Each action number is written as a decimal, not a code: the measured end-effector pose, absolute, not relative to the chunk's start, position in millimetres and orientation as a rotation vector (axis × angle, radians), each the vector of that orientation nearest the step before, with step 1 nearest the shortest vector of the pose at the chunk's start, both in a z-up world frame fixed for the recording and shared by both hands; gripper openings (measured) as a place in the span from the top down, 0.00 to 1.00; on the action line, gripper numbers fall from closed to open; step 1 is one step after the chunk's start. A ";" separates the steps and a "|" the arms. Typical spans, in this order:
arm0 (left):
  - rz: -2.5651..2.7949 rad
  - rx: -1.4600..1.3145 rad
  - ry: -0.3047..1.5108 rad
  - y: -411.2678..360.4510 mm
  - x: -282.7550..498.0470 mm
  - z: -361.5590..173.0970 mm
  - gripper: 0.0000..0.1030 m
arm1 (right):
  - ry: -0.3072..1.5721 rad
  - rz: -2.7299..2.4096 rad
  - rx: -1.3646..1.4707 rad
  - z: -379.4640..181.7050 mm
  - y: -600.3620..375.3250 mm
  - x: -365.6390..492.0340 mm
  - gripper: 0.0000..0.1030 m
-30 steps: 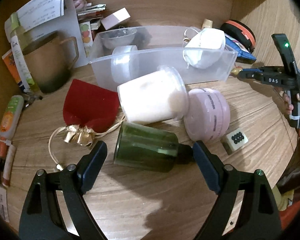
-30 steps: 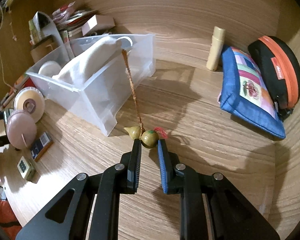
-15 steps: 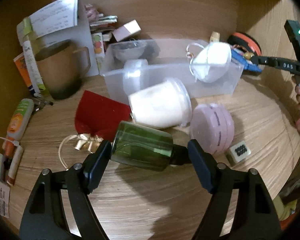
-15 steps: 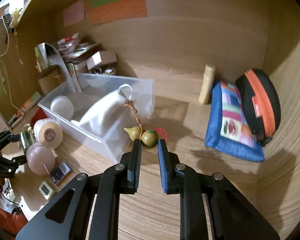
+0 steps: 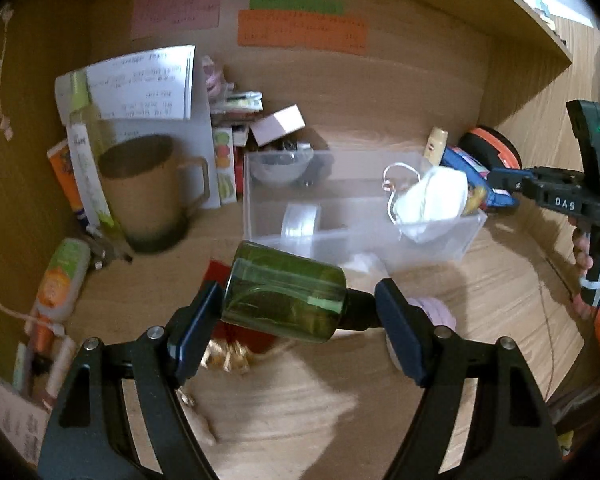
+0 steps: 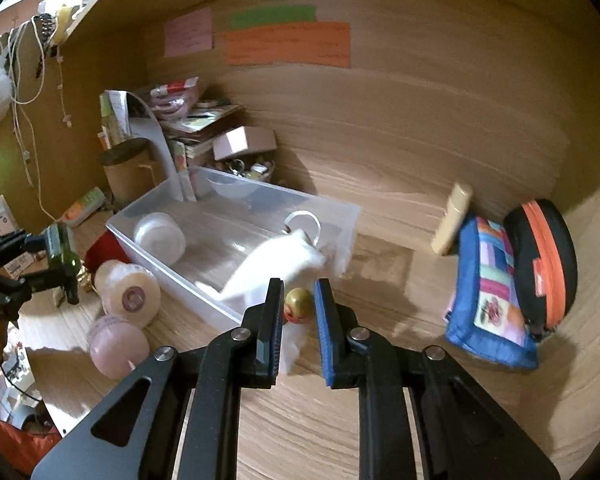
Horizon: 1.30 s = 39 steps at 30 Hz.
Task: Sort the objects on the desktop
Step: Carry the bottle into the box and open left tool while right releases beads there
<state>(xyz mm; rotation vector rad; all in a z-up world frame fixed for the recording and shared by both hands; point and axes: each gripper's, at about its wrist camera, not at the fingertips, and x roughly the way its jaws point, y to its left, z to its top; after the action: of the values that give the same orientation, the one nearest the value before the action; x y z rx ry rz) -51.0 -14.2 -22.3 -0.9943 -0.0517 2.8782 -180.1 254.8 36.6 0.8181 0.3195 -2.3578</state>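
Green bottle (image 5: 284,292) lies crosswise, cap toward the right, clamped end to end between the left fingers (image 5: 198,330).

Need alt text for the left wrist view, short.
The left gripper clamps a green bottle lengthwise, base to cap, lifted over a wooden desk. Behind it a clear bin holds a white mask and a tape roll; a brown mug stands left, and the right gripper reaches in from the right.
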 end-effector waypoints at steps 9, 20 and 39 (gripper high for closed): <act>2.871 -0.969 -0.015 -19.4 -93.8 0.0 0.25 | 0.320 -2.311 0.791 35.4 220.7 -185.4 0.86; 2.794 -0.995 0.028 4.1 -147.6 0.0 0.25 | 0.298 -2.366 0.815 31.9 236.3 -196.0 0.86; 2.677 -1.193 0.241 60.5 -194.9 -46.4 0.24 | 0.161 -2.368 0.872 20.1 266.5 -191.1 0.77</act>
<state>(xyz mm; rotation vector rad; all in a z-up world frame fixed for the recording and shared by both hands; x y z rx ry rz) -194.9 60.5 -46.4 -1.1927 0.2415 2.6772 -191.1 266.5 20.1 0.8715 0.1614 -2.3679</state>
